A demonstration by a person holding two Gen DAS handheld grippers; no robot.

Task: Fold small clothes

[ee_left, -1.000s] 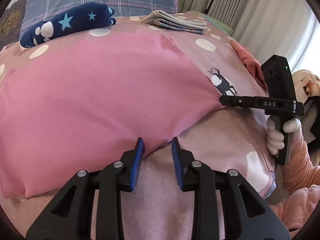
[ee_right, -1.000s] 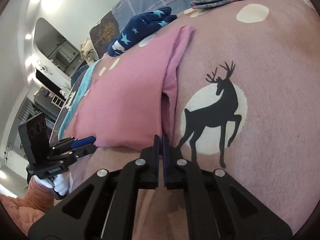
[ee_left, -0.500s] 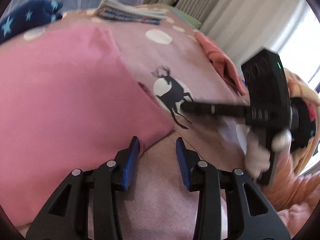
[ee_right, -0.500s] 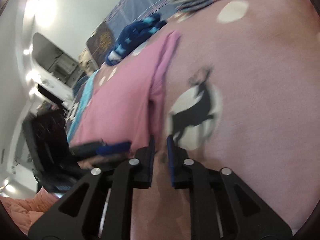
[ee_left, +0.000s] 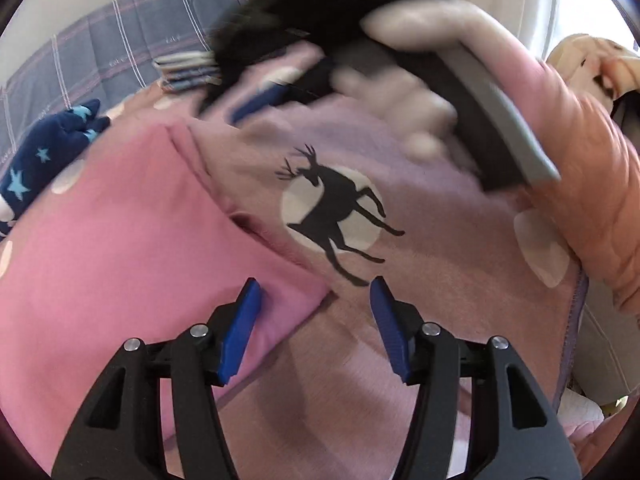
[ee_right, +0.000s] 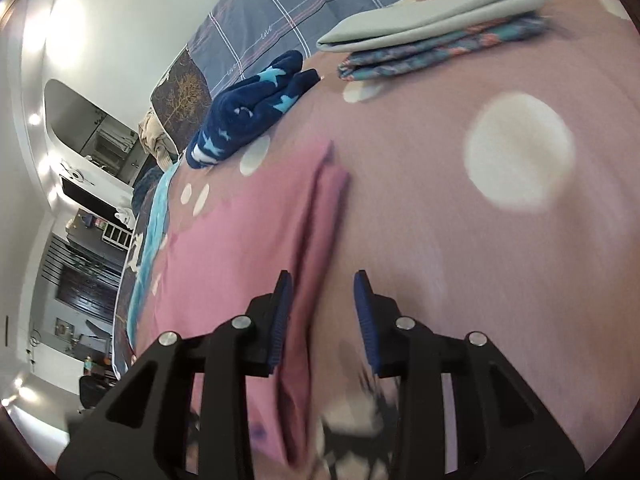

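**on the bed, both claws let go**

at eleven o'clock of the left gripper [ee_left: 315, 322] lies the folded pink garment [ee_left: 120, 248]; jaws just widened, empty. the right gripper [ee_right: 322, 312] straddles its edge, jaws just parted, gripping nothing.

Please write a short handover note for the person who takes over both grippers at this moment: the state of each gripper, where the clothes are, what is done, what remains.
Left gripper: open, holds nothing, over the near corner of the pink garment; jaws just opened.
Right gripper: open, holds nothing, over the garment's folded edge; jaws just opened.
Pink garment lies flat on the bedspread, beside the deer print.
Done: folded stack at the far end.
Left: probably more folds, then stack it.
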